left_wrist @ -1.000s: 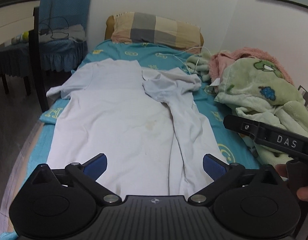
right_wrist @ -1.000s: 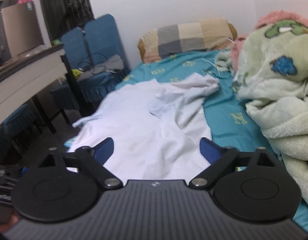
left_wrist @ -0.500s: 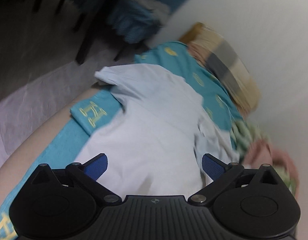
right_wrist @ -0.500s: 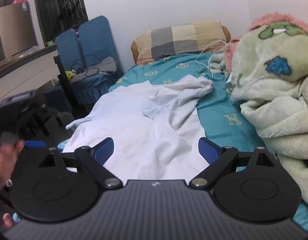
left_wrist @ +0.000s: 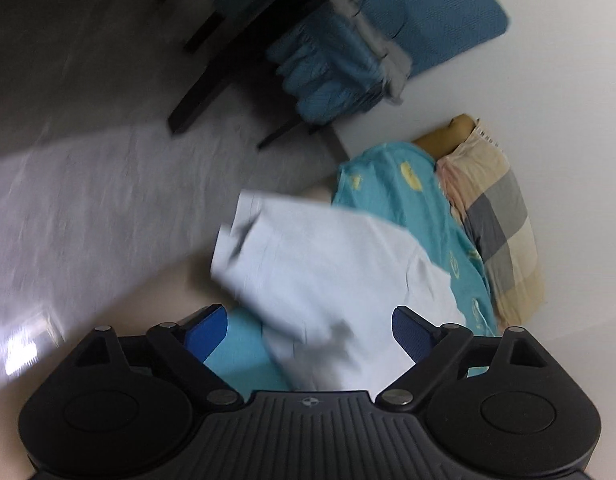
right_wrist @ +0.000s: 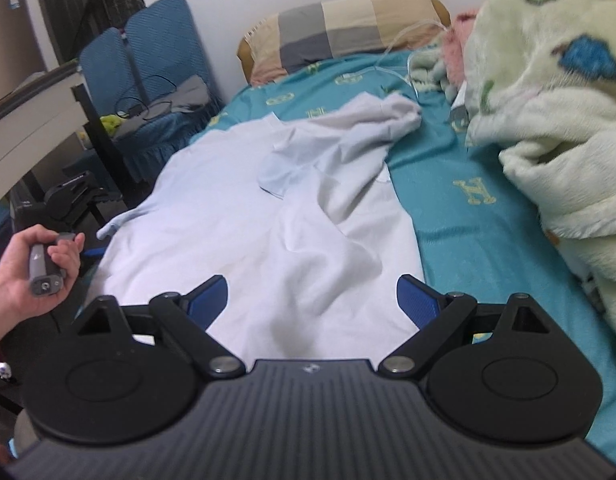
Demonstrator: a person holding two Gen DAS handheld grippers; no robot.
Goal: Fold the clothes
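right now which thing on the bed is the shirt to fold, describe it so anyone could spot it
On the teal bed, below the checked pillow, lies the shirt. It is flat, plain and pale, unlike the fluffy green blanket heaped beside it.

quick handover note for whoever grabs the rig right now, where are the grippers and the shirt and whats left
Left gripper: open, holding nothing, tilted over the left sleeve at the bed's edge.
Right gripper: open, empty, over the hem end of the white shirt.
The shirt lies lengthwise on the teal bedsheet, collar toward the plaid pillow. Its right side and sleeve are already folded in over the body, a bit rumpled.
Left: fold in the left sleeve and side, then fold the length. The green blanket is piled to the right.
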